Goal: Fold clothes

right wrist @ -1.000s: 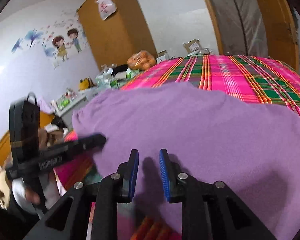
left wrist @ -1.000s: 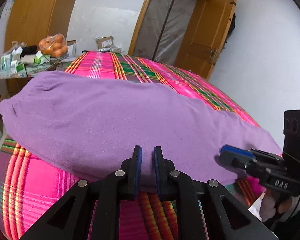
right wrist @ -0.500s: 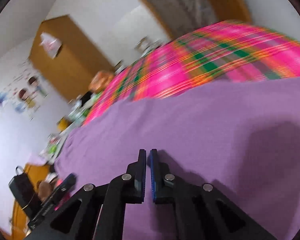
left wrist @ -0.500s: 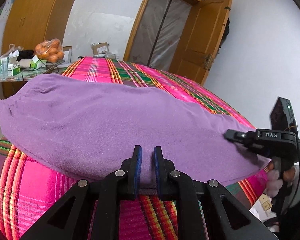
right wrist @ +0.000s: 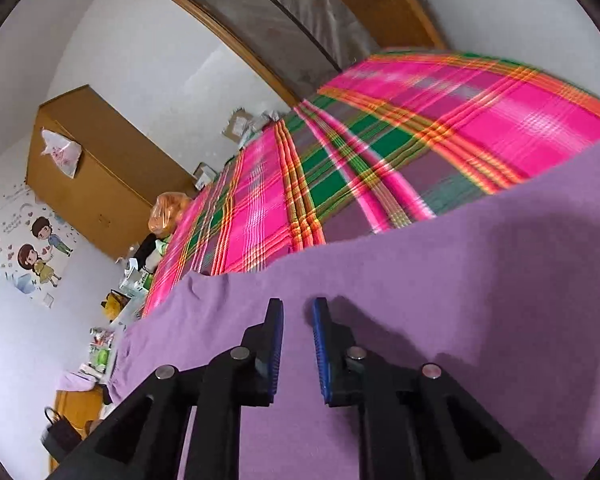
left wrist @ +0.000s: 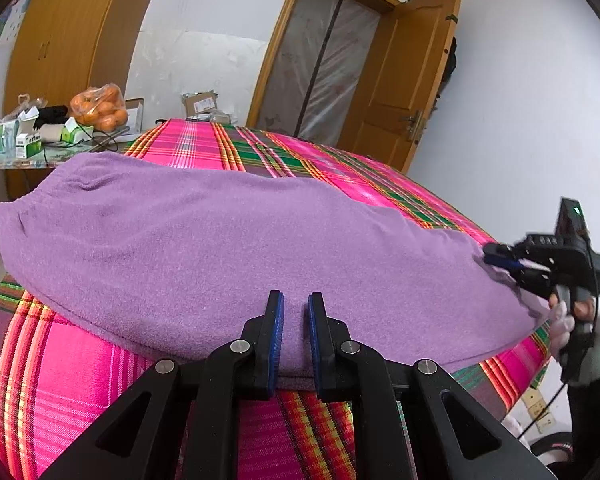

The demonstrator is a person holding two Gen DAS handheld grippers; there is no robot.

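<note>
A purple fleece garment (left wrist: 228, 248) lies flat across the pink plaid bed (left wrist: 284, 156), its elastic waistband at the far left. My left gripper (left wrist: 296, 312) sits at the garment's near edge, jaws slightly apart with nothing between them. My right gripper (right wrist: 298, 312) hovers over the garment (right wrist: 460, 300), jaws a little apart and empty. In the left wrist view the right gripper (left wrist: 500, 258) shows at the garment's right end, its tips touching the cloth.
A cluttered side table (left wrist: 40, 148) with boxes and a bag of oranges (left wrist: 100, 110) stands left of the bed. A wooden wardrobe (left wrist: 60, 40) and an open door (left wrist: 404, 92) stand behind. A wall socket (left wrist: 538, 412) sits low at the right.
The right gripper swung to the garment's right end, shut about half a second ago, and has now parted its jaws slightly. The left gripper stayed at the near edge and opened a little.
</note>
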